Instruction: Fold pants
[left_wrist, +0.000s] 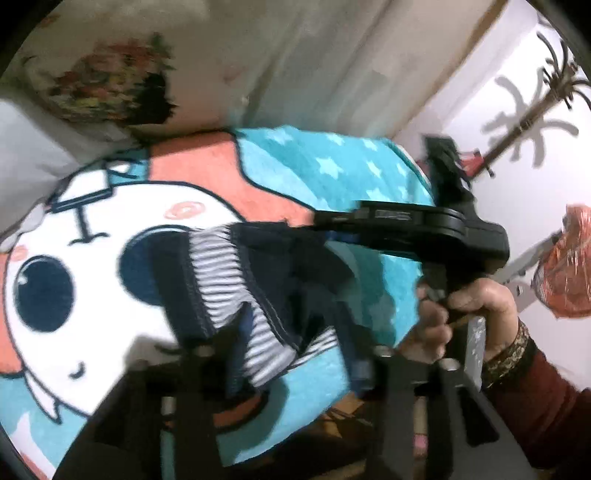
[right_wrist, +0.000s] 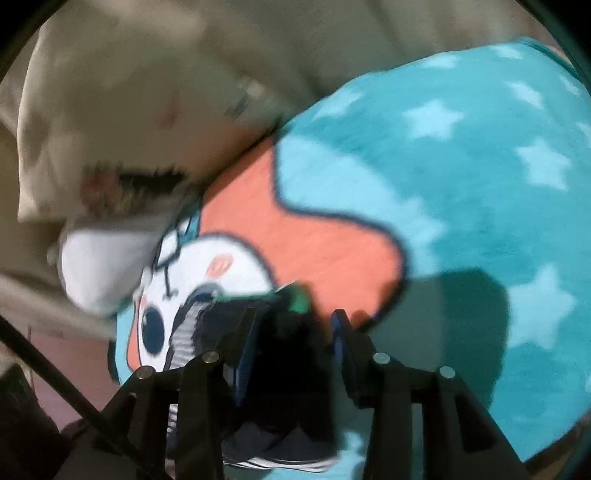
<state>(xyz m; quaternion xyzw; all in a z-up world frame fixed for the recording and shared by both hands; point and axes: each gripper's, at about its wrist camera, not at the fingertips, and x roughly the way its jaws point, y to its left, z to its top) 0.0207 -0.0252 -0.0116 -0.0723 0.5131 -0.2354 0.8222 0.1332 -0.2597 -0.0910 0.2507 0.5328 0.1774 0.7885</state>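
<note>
- Evidently, in the left wrist view, the pants (left_wrist: 236, 280), dark navy with a striped band, hung bunched above the cartoon blanket (left_wrist: 332, 173), lifted clear of it at the near end.
- The left gripper (left_wrist: 280, 373) had cloth gathered at its fingers; blur hid the jaws, so I could not tell its grip for certain.
- The right gripper (left_wrist: 332, 225), held in the right hand (left_wrist: 469, 314), reached in across the garment's upper edge.
- In the right wrist view, the right gripper (right_wrist: 295, 332) stood narrowly parted with dark fabric filling the gap, apparently clamped on the pants (right_wrist: 280, 369).
- Judged step: lifting and spreading, before any fold.
- Next move calls for laying the garment flat on the blanket (right_wrist: 461, 206), legs aligned.
</note>
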